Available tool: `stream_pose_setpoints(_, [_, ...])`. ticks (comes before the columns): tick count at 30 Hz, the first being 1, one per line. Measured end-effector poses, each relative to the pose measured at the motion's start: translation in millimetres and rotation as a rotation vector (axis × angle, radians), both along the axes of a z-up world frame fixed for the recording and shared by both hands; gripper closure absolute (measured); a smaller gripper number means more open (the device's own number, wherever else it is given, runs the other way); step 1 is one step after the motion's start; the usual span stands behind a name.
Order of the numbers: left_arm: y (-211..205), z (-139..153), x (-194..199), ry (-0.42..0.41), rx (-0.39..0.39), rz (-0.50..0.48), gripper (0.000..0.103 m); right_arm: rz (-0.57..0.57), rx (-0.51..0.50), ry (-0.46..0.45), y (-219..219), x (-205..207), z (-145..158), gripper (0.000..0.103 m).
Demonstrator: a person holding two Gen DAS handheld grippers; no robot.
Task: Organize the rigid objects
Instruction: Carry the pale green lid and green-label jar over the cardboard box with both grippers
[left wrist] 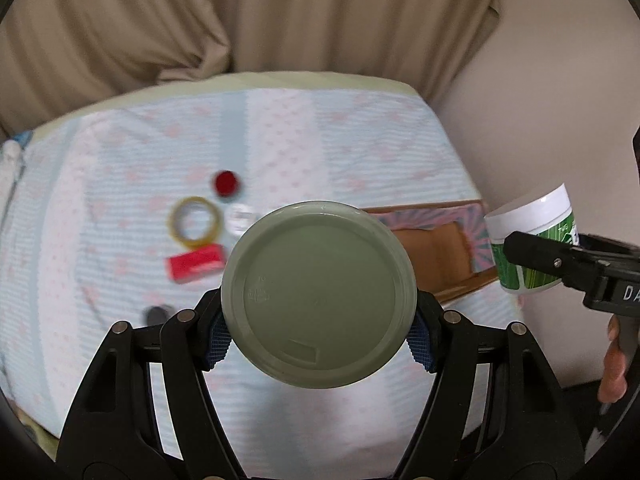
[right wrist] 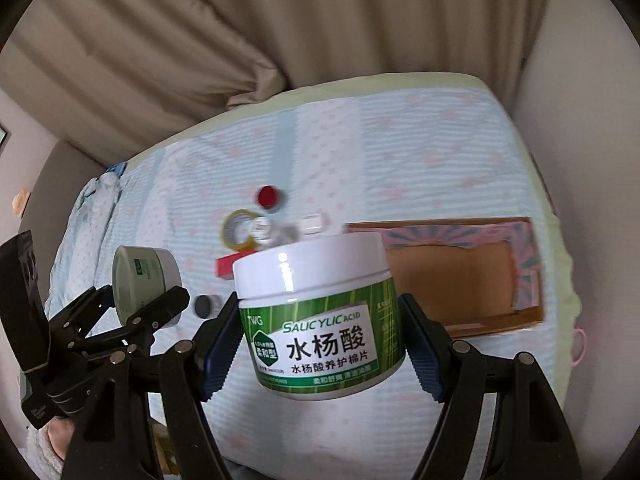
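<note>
The left claw [left wrist: 320, 336] squeezes a grey-green jar [left wrist: 318, 294], and the right claw [right wrist: 320, 344] squeezes a white and green jar [right wrist: 320, 316], both high over the bed [right wrist: 420, 152]. An open cardboard box [right wrist: 452, 280] lies on its striped sheet. Tan curtains [right wrist: 280, 32] hang behind.

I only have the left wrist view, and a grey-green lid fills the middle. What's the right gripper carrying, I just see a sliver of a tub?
Observer: The right gripper holds a white-lidded tub with a green label reading salicylic acid.
Operator: Is anything hidden behind my lid?
Observer: Yes, a small white item lies on the bedspread, left of the cardboard box.
Operator: What is my lid attached to?
Observer: A short pale jar, held on its side by the left gripper.
</note>
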State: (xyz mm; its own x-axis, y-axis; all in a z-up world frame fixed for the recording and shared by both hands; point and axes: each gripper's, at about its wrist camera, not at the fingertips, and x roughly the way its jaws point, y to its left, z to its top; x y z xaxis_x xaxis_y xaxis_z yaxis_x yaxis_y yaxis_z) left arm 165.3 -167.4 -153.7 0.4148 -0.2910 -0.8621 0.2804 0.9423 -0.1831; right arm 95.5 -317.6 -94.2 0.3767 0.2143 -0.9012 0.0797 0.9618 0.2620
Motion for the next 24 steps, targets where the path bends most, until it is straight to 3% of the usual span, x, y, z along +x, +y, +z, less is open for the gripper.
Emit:
stream_pose_setpoints(7, [-95,-35,9,0.067,0.029,-0.061,0.036,-0.045,-0.017,0.053,-92,-4,-29,0.032])
stream_pose_setpoints(11, [-137,-70,19,0.125,0.053,-0.086,0.036,-0.082,-0.007,0.113,-134,3,-60,0.032])
stream_pose_setpoints(16, [-170,-125,39,0.191,0.104,-0.107,0.036,-0.105,0.004,0.2,-170,19,-112,0.032])
stream_pose_setpoints(24, [-193,-212,72,0.319,0.185,-0.099,0.036,-0.137,0.033,0.313,-193,46,-193,0.032])
